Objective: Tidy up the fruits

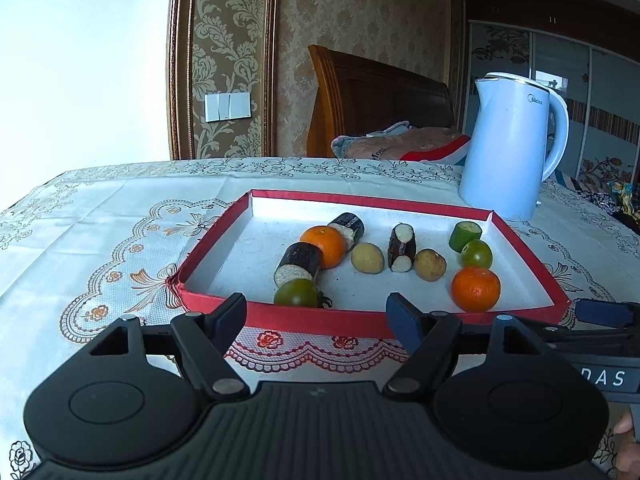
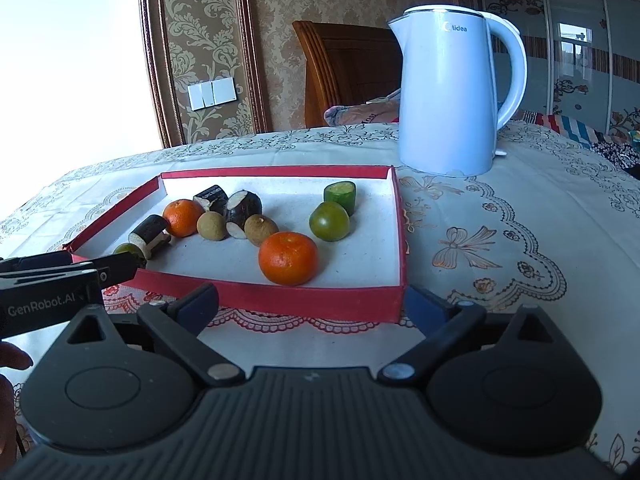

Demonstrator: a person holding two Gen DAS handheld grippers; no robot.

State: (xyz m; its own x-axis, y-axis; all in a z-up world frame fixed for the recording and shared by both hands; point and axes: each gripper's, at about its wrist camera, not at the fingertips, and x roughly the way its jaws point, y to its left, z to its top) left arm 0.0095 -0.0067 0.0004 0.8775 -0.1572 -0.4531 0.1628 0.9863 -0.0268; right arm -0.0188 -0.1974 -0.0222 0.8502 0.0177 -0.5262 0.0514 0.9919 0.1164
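Red cardboard walls frame the shallow tray (image 1: 320,320) in the left wrist view; it lies on a desk (image 1: 100,232) under a lace-patterned cloth, and all the fruit sits on its white floor. Two tangerines (image 1: 476,289) lie there, one by the near right corner and one further left, touching a dark sugarcane piece (image 1: 298,264). A green tomato (image 1: 297,294) rests against the near wall, with two pale longans (image 1: 367,257), more cane pieces, a cucumber stub (image 1: 465,236) and a second green tomato between. Behind the tray's far right corner stands a white kettle (image 1: 516,148) marked "Midea". The left gripper (image 1: 320,312) hangs just short of the near wall, its fingers (image 1: 230,314) spread apart with nothing between them. At the right edge part of the other tool shows the letters "DAS".

From the right wrist view the same tray (image 2: 320,300) runs off to the left, the near tangerine (image 2: 288,258) closest, the green tomato (image 2: 329,221) and cucumber stub (image 2: 340,197) behind it, and the longans (image 2: 261,230) and cane pieces (image 2: 148,236) further left. The "Midea" kettle (image 2: 452,96) rises beyond the tray's far right corner. The right gripper (image 2: 312,308) stands wide open and empty, its fingers (image 2: 198,304) straddling the tray's near right corner. The left tool, lettered "GenRobot.AI", reaches in from the left over the tray's near left corner, partly covering the tomato there. A wooden headboard (image 2: 344,68) and patterned wallpaper stand behind.
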